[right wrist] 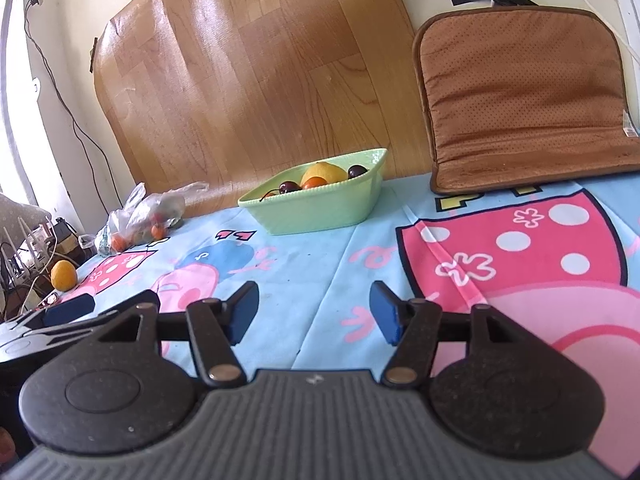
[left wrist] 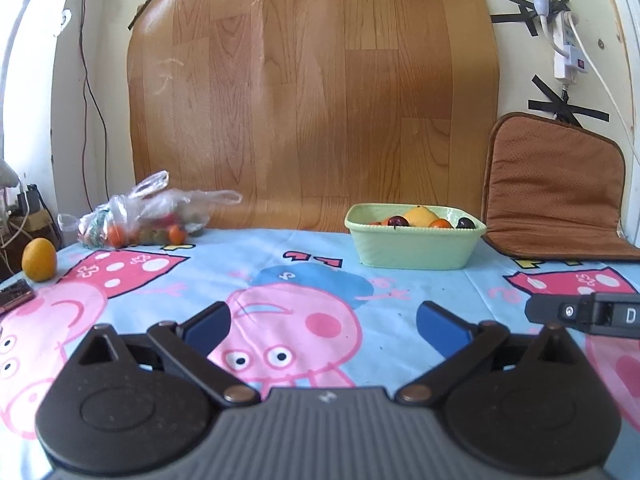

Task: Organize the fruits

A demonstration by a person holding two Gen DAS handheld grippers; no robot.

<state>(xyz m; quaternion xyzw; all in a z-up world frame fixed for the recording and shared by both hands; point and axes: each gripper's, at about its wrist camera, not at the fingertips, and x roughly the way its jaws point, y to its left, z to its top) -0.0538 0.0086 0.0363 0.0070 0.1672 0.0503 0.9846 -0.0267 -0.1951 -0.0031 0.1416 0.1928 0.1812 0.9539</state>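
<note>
- The left tool (left wrist: 323, 322), black with blue pads, stood spread wide over the surface, nothing between its fingers.
- The right tool (right wrist: 314, 312), of the same make, was also spread, less widely, and held nothing; its pads hung above the cloth.
- In the right wrist view the left tool's blue pad showed low at the left edge; in the left wrist view part of the right tool showed at the right edge.
- Under both lay a light-blue cartoon-pig cloth (left wrist: 432, 284) covering the surface.
- Farther back, a pale-green rectangular plastic dish (left wrist: 412, 246) sat on the cloth, close to the wall.
- Inside the dish lay a yellow lemon-like fruit (right wrist: 324, 172), a small orange fruit (right wrist: 315, 183) in front of it, and dark cherries (right wrist: 290, 187) on either side.
- Well to the left, a clear crumpled plastic bag (left wrist: 148, 210) rested on the cloth, with small orange and greenish fruits inside.
- A loose yellow-orange oval fruit (left wrist: 39, 260) stood alone near the left edge of the surface, apart from the bag.
- A brown perforated seat cushion (left wrist: 556, 188) leaned against the wall to the right of the dish.
- A wood-pattern vinyl sheet (left wrist: 312, 92) was taped to the wall behind everything.
</note>
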